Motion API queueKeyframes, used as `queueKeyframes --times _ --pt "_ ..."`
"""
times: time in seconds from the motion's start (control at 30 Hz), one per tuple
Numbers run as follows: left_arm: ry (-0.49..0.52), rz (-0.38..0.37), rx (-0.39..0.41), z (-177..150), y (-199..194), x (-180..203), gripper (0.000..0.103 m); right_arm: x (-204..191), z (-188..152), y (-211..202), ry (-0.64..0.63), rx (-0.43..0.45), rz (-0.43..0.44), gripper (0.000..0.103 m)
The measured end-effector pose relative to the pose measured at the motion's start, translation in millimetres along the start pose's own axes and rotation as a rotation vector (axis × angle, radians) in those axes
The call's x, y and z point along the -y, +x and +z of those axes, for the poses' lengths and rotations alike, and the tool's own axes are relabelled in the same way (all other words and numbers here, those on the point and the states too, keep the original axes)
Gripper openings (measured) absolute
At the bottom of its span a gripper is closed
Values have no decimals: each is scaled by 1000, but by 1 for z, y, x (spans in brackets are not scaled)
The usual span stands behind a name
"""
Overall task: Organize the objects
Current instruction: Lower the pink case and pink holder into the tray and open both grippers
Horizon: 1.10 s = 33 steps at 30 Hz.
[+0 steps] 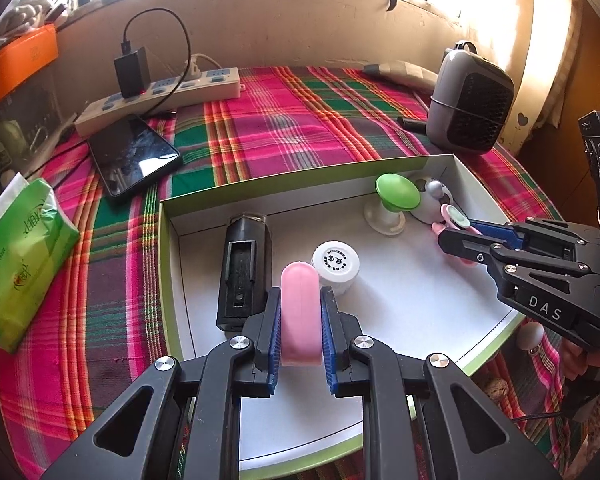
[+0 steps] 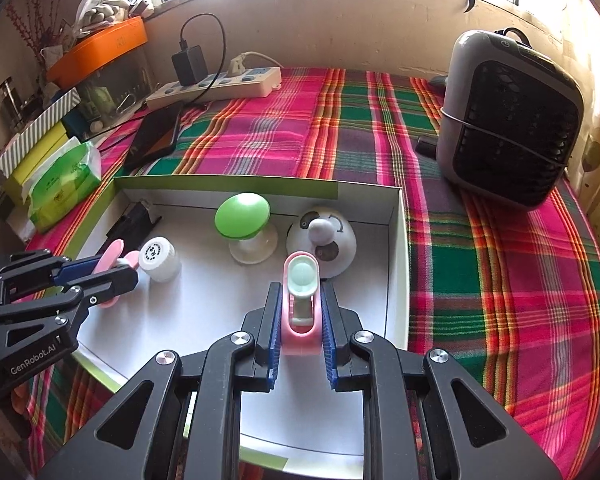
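Both grippers are clamped on pink stuff over the box. Left gripper [image 1: 300, 320] pinches a plain pink piece [image 1: 300, 312] between its blue pads, while the right gripper [image 2: 301, 312] squeezes a pink holder with a pale green insert [image 2: 301, 280], maybe a nail clipper, hard to say. Each hangs above the white box with green rim [image 1: 164, 264]. Inside sit a black rectangular gadget [image 1: 242, 272], a white capped bottle [image 1: 337, 266], a green-topped mushroom thing [image 1: 396, 192] and a white dome toy [image 2: 324, 236]. Only the left view shows the gadget properly; the right view shows the dome's face. Outside on the plaid cloth [image 1: 280, 132]: phone [image 1: 134, 156], power strip [image 1: 160, 100], tissue pack [image 1: 20, 260], grey fan [image 2: 508, 120].
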<state>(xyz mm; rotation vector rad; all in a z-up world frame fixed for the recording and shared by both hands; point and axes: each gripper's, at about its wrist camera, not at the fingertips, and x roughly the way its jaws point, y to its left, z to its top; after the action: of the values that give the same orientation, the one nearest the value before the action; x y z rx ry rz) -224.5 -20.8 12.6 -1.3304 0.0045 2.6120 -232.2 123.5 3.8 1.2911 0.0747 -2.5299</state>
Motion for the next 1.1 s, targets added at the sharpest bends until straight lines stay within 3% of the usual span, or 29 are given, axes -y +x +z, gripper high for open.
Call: queueKeyframes --times 1.1 --pt "-12 54 -13 6 10 -10 16 -4 2 3 -18 10 -24 19"
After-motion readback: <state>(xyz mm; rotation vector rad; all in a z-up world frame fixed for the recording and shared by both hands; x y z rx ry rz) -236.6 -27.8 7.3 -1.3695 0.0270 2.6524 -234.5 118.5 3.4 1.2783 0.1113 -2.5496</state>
